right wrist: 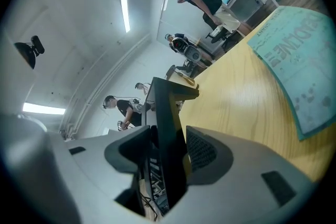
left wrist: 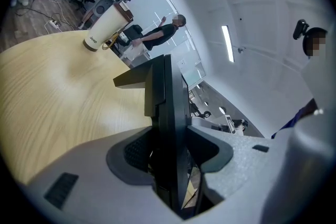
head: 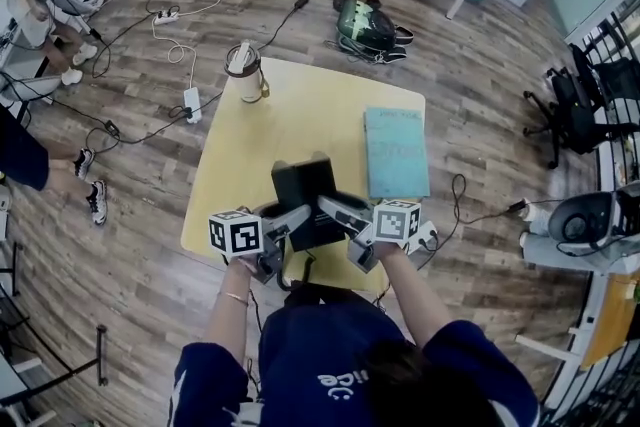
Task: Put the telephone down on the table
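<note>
The black telephone (head: 305, 198) is held on edge over the near end of the table (head: 300, 115). It is clamped from both sides: the left tongs (left wrist: 169, 157) and the right tongs (right wrist: 167, 157) are each closed on it. Contact with the table cannot be determined. At the far left a tumbler (head: 243, 72) is recorded; its label "Jeep" is legible only in the left gripper view. A teal booklet (head: 396, 152) lies at the right. Its large print, seen in the right gripper view, is not fully readable. A backpack (head: 368, 27) and a power strip (head: 166, 16) on the floor (head: 480, 95) are shown in the head view alone.
</note>
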